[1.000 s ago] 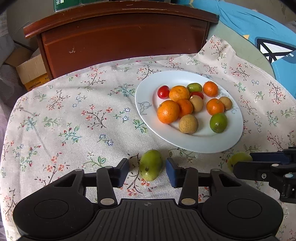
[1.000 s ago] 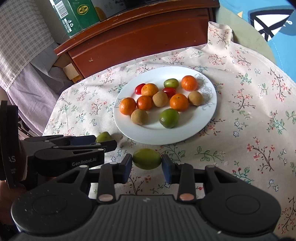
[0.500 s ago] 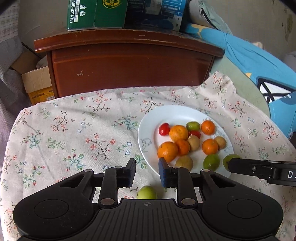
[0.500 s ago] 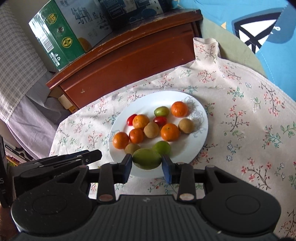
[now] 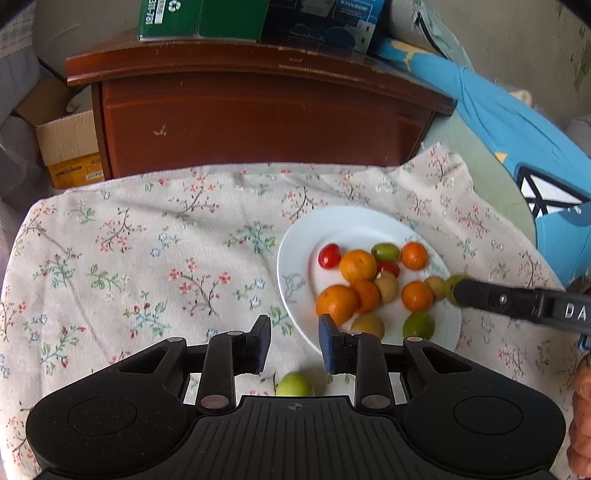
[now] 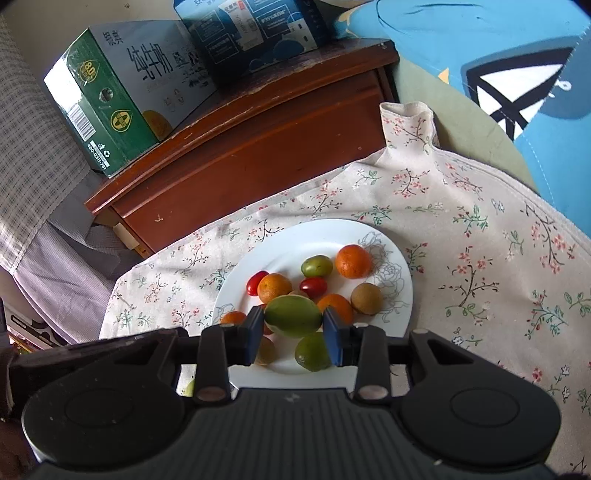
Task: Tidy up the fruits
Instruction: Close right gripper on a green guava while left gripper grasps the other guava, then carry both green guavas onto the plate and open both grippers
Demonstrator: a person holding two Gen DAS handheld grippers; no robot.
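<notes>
A white plate (image 5: 295, 254) on the floral cloth holds several oranges, brown and green fruits and red tomatoes. My left gripper (image 5: 294, 342) is open and empty, raised above the cloth by the plate's near-left rim. A green fruit (image 5: 294, 384) lies on the cloth below it. My right gripper (image 6: 293, 331) is shut on a green fruit (image 6: 293, 316) and holds it over the plate (image 6: 391, 266). In the left wrist view the right gripper's fingers (image 5: 498, 300) reach in over the plate's right side with that green fruit (image 5: 450, 290).
A brown wooden cabinet (image 5: 258, 122) stands behind the table, with green (image 6: 107, 99) and blue cartons (image 6: 251, 33) on top. A cardboard box (image 5: 66, 147) sits at the left. Blue fabric (image 5: 517, 122) lies at the right.
Both grippers rose and pulled back. The right gripper carried its green fruit from the cloth to over the plate. The left gripper narrowed and left its green fruit on the cloth.
</notes>
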